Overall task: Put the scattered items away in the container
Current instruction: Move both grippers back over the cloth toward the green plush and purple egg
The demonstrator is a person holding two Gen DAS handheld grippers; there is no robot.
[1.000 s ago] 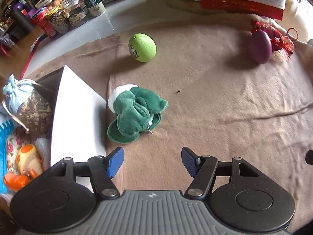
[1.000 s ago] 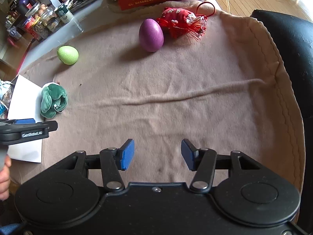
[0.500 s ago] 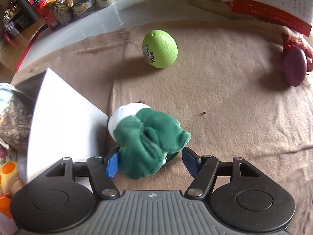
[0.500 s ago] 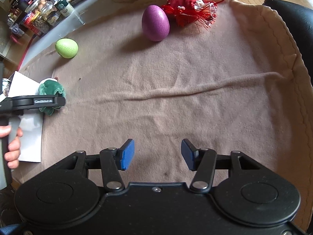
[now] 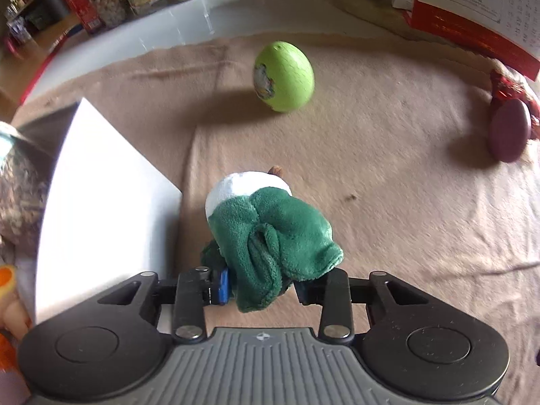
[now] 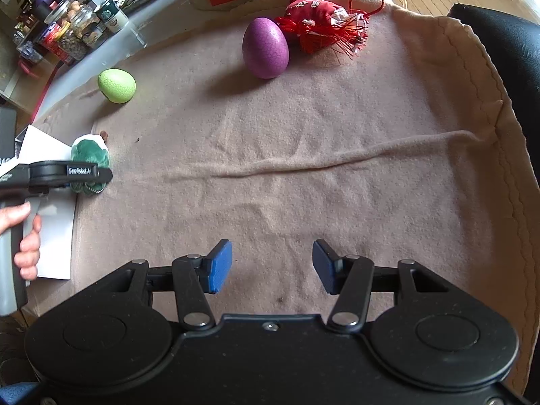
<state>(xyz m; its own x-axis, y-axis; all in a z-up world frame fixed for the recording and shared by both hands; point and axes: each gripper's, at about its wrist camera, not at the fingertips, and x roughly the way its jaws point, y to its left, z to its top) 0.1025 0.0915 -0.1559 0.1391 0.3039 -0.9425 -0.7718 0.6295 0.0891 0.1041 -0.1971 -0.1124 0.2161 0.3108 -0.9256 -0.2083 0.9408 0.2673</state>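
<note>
A green and white plush toy (image 5: 270, 233) stands on the beige cloth (image 5: 388, 202) beside the white wall of the container (image 5: 94, 209). My left gripper (image 5: 263, 287) is closing, and its blue pads (image 5: 222, 285) press the toy's lower part from both sides. The right wrist view shows the same toy (image 6: 89, 152) under the left gripper's black housing (image 6: 60, 170), held by a hand. A green egg (image 5: 283, 76) lies beyond it. A purple egg (image 6: 265, 48) and a red tasselled pouch (image 6: 320, 23) sit at the far side. My right gripper (image 6: 271, 266) is open over bare cloth.
The container at the left holds an orange toy (image 5: 6, 280) and a patterned pouch (image 5: 17, 195). Jars (image 6: 74, 30) crowd the back left. A red and white calendar (image 5: 472, 17) stands at the back, and a black chair (image 6: 499, 50) at the right. A long fold (image 6: 337, 162) crosses the cloth.
My left gripper came forward and down over the plush toy, then its jaws closed in on it, bunching the toy upward. The right gripper stayed as it was.
</note>
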